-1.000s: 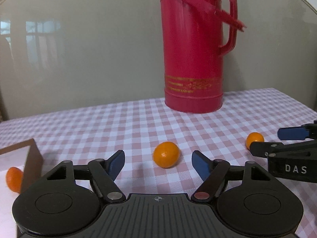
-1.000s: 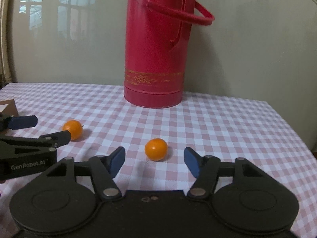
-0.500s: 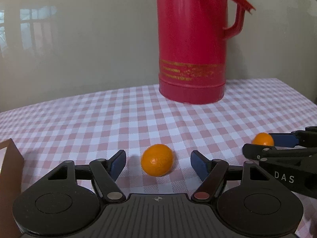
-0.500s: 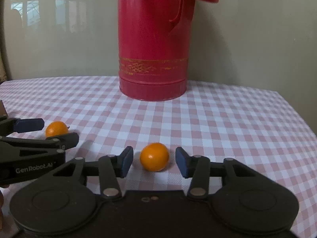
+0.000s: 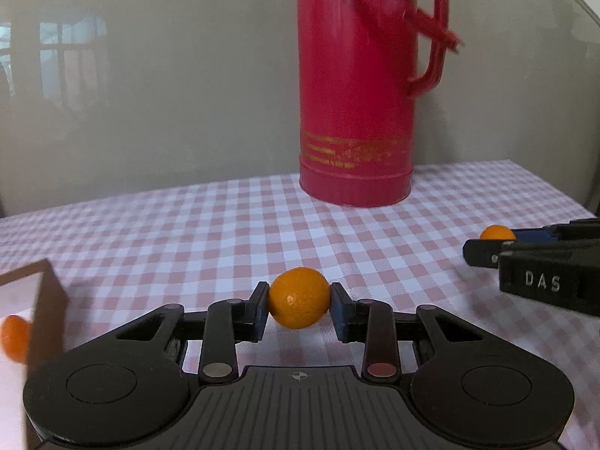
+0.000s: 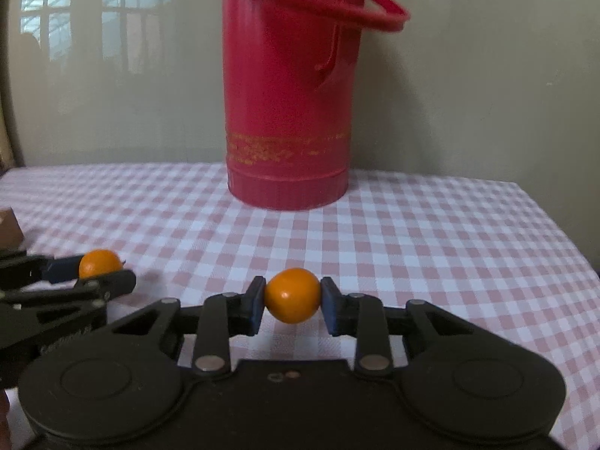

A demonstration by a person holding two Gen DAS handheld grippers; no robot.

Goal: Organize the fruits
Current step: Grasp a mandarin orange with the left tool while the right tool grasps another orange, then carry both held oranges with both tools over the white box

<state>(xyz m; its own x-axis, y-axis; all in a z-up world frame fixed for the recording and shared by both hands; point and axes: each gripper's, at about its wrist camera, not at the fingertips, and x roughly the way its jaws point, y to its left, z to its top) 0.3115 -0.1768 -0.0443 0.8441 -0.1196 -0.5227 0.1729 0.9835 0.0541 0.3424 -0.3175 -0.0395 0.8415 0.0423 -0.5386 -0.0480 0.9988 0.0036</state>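
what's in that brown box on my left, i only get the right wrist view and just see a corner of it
Observer: In the left wrist view, one orange fruit already lies inside the box, against its white interior.
Operator: ok and is the other hand actually gripping or just near its target
Observer: Gripping. The left tool is shut on a second fruit: its jaws have just been closing, and both blue pads now press the fruit's sides.
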